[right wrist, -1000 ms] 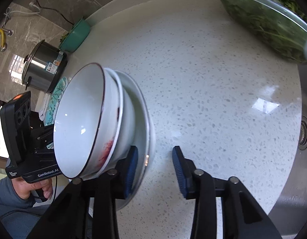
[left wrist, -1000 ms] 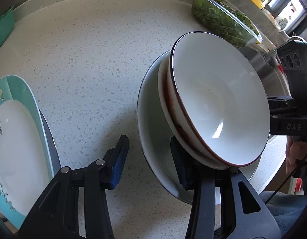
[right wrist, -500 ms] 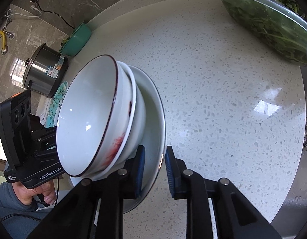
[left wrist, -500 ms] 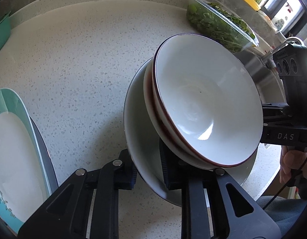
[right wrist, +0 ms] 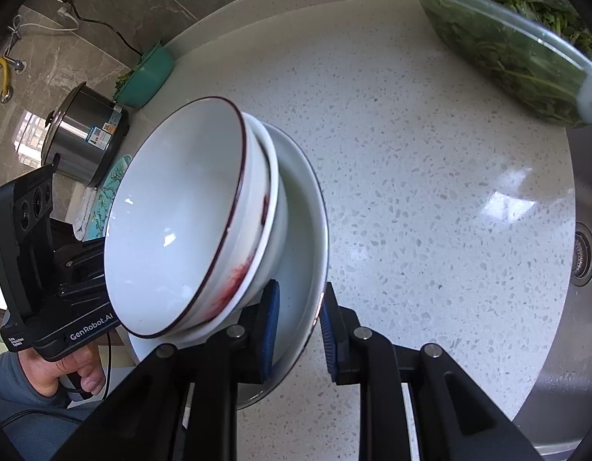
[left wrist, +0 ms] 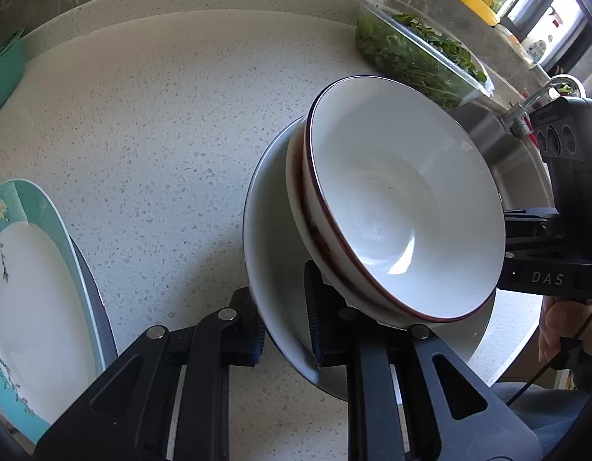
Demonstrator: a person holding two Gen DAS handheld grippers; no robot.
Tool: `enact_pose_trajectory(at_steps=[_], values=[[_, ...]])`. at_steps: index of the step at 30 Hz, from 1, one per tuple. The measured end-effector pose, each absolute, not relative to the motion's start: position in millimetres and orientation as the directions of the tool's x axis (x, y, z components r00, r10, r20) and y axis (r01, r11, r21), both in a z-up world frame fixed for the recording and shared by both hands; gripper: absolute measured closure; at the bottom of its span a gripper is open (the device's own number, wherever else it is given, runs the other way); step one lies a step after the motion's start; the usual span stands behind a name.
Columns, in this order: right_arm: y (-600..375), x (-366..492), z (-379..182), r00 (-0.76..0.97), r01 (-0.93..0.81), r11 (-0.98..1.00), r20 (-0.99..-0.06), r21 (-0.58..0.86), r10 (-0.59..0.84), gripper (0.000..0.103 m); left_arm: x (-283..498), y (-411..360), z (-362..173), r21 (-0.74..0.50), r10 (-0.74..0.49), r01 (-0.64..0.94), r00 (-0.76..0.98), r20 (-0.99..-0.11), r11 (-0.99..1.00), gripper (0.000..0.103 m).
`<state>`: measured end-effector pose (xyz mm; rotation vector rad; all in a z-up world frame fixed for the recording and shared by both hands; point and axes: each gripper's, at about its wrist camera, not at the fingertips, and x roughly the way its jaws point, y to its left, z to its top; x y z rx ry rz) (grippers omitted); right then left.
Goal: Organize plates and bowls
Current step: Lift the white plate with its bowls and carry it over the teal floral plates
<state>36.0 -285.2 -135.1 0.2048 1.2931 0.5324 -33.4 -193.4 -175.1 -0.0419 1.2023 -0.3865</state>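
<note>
Left gripper (left wrist: 284, 326), right gripper (right wrist: 296, 326) clamped (angled downward).

A pale speckled counter (left wrist: 150, 123) carries a teal-rimmed plate (left wrist: 31, 280) near left and a tub of greens (left wrist: 419, 53) far right.

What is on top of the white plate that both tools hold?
Two nested white bowls with dark red rims sit on the white plate. The lower bowl's inside and the plate's centre are covered.
</note>
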Motion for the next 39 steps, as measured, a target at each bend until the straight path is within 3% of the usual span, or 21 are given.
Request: enact_pose_trajectory(at_steps=[11,23,39], values=[[-270.6,39.4,-86.9,0.209,-0.320,0.846,-0.839,0.427,0.503,0.080,-44.7,-170.0,-118.5,-0.234,-0.315,0.250,0.365,-0.876,0.940,0.088],[-181.3,50.3,-48.3,0.202,-0.416,0.809,-0.825,0.415,0.527,0.079,-60.1,-79.1,-74.0,-0.224,-0.280,0.180,0.410,-0.868,0.958,0.089],[-57.1,75.0,-75.8,0.091,-0.452,0.777,-0.844,0.437,0.528,0.079,-79.1,66.5,-95.8,-0.207,-0.224,0.084,0.390,-0.893,0.975,0.089]])
